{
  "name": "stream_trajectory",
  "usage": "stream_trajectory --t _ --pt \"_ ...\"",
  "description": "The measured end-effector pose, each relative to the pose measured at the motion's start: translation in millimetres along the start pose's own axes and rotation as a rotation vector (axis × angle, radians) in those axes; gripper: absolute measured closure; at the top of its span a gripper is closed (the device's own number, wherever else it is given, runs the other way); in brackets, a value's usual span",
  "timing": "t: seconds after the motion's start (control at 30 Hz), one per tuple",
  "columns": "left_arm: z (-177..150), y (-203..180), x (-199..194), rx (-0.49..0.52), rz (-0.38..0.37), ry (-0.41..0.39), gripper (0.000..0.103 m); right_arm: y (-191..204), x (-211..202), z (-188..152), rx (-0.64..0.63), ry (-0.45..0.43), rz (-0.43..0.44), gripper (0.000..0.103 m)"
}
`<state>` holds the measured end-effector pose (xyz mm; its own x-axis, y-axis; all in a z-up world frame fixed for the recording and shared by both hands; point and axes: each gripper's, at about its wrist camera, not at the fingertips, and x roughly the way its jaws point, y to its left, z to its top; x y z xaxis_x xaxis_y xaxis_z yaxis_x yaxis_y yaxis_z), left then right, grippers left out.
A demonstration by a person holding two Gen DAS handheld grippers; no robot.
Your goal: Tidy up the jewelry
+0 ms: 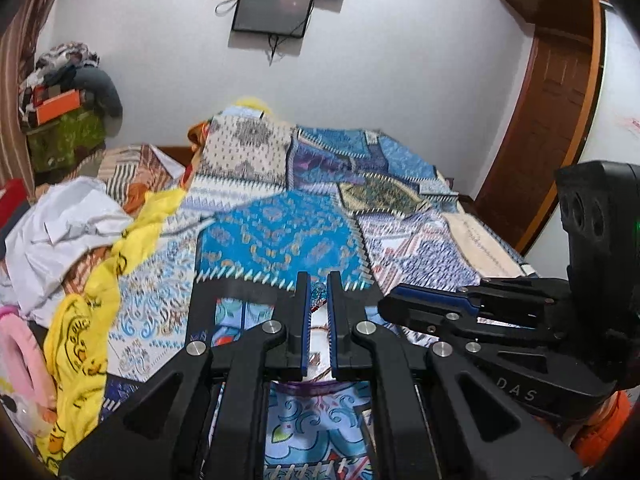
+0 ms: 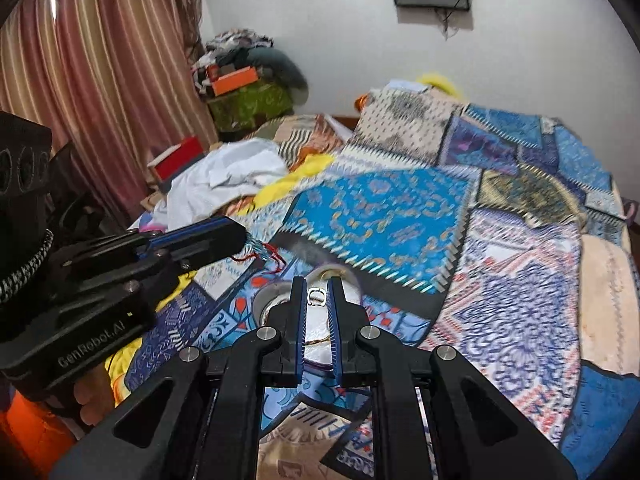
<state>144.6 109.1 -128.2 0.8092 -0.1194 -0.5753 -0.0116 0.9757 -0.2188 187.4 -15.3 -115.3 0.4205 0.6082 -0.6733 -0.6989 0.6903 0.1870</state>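
Pinching blue trinket (image 1: 319,295) in left tongs (image 1: 318,300) and silver ring (image 2: 317,296) in right tongs (image 2: 317,300) above round box (image 2: 280,300) on bed (image 2: 520,280); lowering slowly, releasing inside.

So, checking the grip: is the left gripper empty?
No, the left gripper is shut on a blue beaded piece with red threads hanging from its tips.
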Motion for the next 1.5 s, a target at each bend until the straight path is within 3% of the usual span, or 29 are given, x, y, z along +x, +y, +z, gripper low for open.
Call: stream_trajectory --t 0.43,0.93,1.13,1.5 --pt "-26.3 25.9 35.3 -0.056 0.001 0.112 0.098 2.1 48.4 -16.0 -0.035 0.151 0.010 0.094" --pt "-28.9 32.0 31.7 -0.077 0.020 0.141 0.097 4.4 55.2 -18.8 -0.046 0.197 -0.025 0.091" --pt "-24.1 29.6 18.5 -0.070 0.037 0.120 0.097 4.5 44.1 -16.8 -0.040 0.165 -0.062 0.068" --pt "-4.9 3.3 -28.0 0.002 0.072 0.023 0.094 5.2 -5.1 -4.1 -0.008 0.050 -0.086 0.067"
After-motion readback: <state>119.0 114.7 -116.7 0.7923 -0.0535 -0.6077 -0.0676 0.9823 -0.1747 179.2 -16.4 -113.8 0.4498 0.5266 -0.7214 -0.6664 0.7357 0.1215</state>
